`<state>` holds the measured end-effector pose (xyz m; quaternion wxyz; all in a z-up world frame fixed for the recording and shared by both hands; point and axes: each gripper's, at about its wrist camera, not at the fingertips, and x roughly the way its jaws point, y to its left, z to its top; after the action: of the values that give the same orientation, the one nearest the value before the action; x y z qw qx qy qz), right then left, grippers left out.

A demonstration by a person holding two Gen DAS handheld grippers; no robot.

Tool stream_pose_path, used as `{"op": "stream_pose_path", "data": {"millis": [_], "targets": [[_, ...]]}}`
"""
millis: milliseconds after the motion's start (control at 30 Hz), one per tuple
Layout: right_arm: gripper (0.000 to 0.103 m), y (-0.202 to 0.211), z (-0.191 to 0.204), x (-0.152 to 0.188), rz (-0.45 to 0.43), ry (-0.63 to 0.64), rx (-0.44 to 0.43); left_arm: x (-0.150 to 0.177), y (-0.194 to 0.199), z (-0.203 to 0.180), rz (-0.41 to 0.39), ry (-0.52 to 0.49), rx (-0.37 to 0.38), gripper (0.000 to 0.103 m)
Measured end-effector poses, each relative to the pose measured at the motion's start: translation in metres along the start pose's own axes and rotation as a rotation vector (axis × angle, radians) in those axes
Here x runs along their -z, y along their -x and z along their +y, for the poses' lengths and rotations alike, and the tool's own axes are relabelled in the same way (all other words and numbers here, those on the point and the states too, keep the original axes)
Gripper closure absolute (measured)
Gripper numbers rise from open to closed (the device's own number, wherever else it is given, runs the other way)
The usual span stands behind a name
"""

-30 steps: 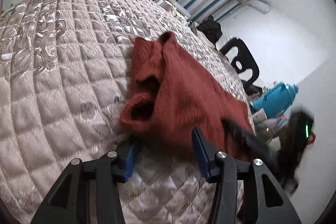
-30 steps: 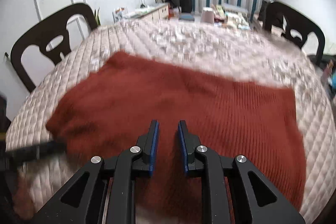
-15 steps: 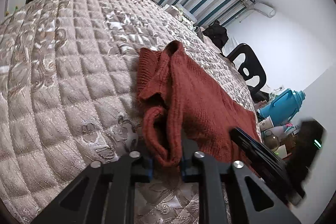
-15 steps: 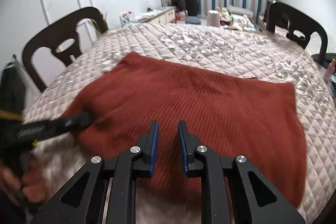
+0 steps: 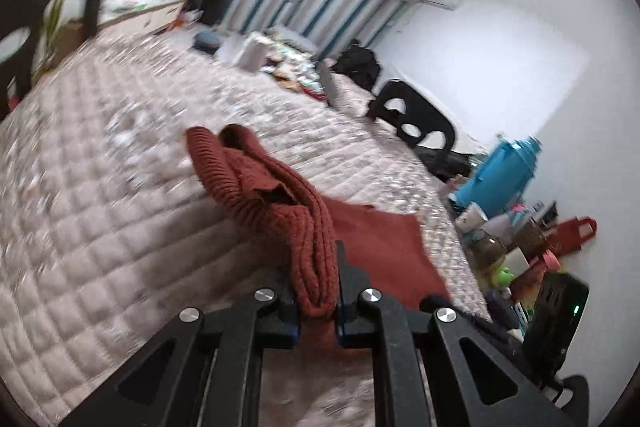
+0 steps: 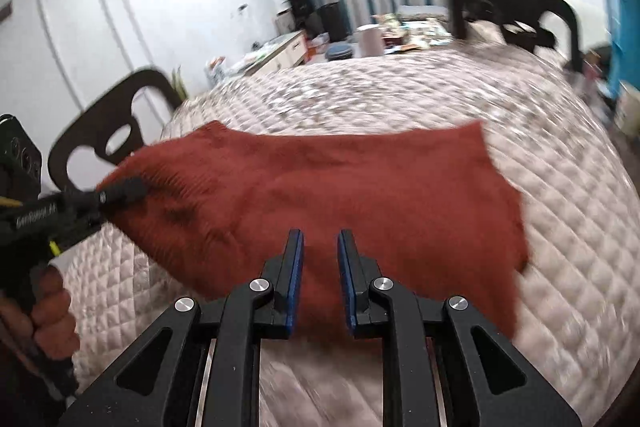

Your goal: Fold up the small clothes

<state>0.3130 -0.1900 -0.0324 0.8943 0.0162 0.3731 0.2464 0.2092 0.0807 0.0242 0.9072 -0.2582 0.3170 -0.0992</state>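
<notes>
- Item, red knit garment: I see it spread over the quilted table, one side flat, the other side bunched and lifted off the quilt. The main panel lies toward the near edge in the right wrist view, its far hem running straight across.
- Left tongs: clenched on a thick gathered wad of the garment's end; ribbed knit bulges up between the jaws and rises in a ridge away from them. In the right wrist view I see these tongs at the table's left edge, with the cloth drawn up from the quilt.
- Right tongs: released, jaws standing narrowly apart with only flat cloth showing in the gap; they hover over the near middle of the garment and grip nothing.
- Progress, my judgement: early. No finished fold shows. One end is taken up for a first fold; carrying it across, laying it flat and any further folds remain.
- Change from half a second ago: the left tongs now hold the wad higher and the camera has swung toward the chair and blue jug; the garment's left side, then lying low, is now peeled up. The right tongs keep the same narrow gap over the cloth.
- Both views are motion-blurred at the far edge.
</notes>
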Motion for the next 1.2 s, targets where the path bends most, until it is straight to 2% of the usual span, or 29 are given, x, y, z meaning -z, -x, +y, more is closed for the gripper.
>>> {"op": "stream_pose_path", "data": {"millis": [133,233,367,467,533,667,767,833,933,1067,1200], "targets": [[0.085,0.031,-0.03,0.014,-0.04,-0.099,0.012,-0.009,-0.014,-0.052,0.007,-0.112,0.055,0.09],[0.085,0.049,-0.053,0.024,-0.063,-0.169,0.031,-0.001,-0.036,-0.096,0.048,-0.205,0.112,0.09],[0.085,0.07,-0.083,0.036,-0.087,-0.247,0.069,0.033,-0.083,-0.139,0.167,-0.314,0.175,0.09],[0.085,0.076,-0.099,0.043,-0.088,-0.285,0.092,0.063,-0.12,-0.146,0.288,-0.355,0.19,0.09],[0.085,0.077,-0.107,0.046,-0.082,-0.301,0.096,0.077,-0.133,-0.141,0.334,-0.366,0.189,0.09],[0.085,0.077,-0.114,0.047,-0.079,-0.306,0.078,0.072,-0.12,-0.142,0.302,-0.355,0.22,0.087],[0.085,0.077,-0.115,0.041,-0.097,-0.297,0.056,0.065,-0.099,-0.14,0.279,-0.348,0.275,0.076],[0.085,0.076,-0.113,0.034,-0.111,-0.281,0.042,0.06,-0.084,-0.137,0.254,-0.335,0.303,0.072],[0.085,0.077,-0.105,0.019,-0.138,-0.245,0.02,0.048,-0.07,-0.128,0.191,-0.321,0.275,0.068],[0.085,0.073,-0.085,-0.007,-0.168,-0.171,-0.02,0.024,-0.076,-0.111,0.118,-0.304,0.112,0.067],[0.085,0.048,-0.063,-0.029,-0.154,-0.081,-0.077,0.013,-0.095,-0.095,0.103,-0.279,0.019,0.067]]}}
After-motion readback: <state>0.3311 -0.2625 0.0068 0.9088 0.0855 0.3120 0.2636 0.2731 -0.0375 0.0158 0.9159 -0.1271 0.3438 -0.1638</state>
